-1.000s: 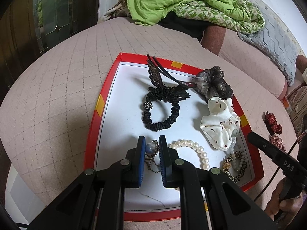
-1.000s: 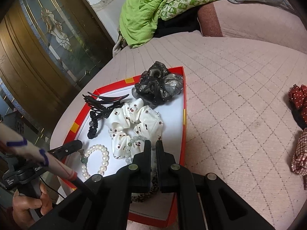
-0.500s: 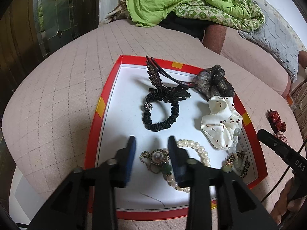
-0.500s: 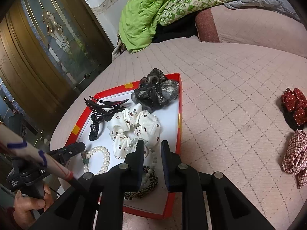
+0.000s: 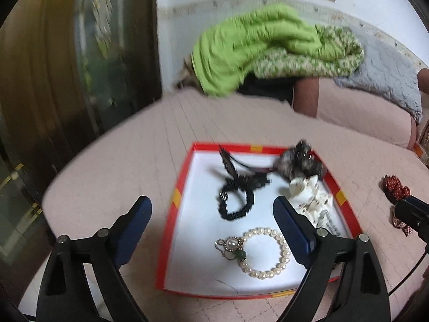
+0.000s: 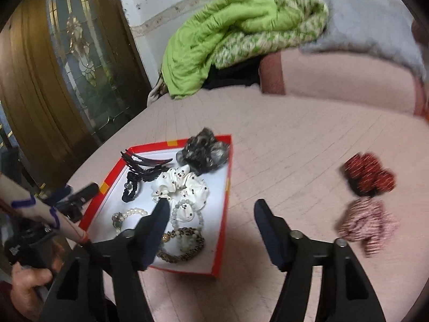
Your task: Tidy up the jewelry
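A red-rimmed white tray (image 5: 177, 196) lies on the pink quilted bed. In it are a pearl bracelet (image 5: 265, 252), a pearl-and-green brooch (image 5: 232, 247) touching it, a black hair tie (image 5: 236, 206), a black claw clip (image 5: 241, 171), a dark scrunchie (image 5: 300, 161) and a white dotted scrunchie (image 5: 308, 190). My left gripper (image 5: 211, 201) hovers over the tray's near left side. Its jaws are opening wide with nothing between them. In the right wrist view, my right gripper (image 6: 211, 204) hangs over the tray's right rim (image 6: 228, 187), jaws opening, empty, above a leopard bracelet (image 6: 182, 244) and pale bead bracelet (image 6: 185, 209).
A red scrunchie (image 6: 367, 174) and a plaid scrunchie (image 6: 367, 222) lie on the quilt to the right of the tray. A green blanket (image 5: 262, 51) is piled at the far side. A dark glass door (image 6: 67, 67) stands left. A hand (image 6: 29, 281) holds the left gripper.
Both grippers went from shut to wide open and lifted back from the tray. The left one let go of the brooch, which now lies beside the pearl bracelet.
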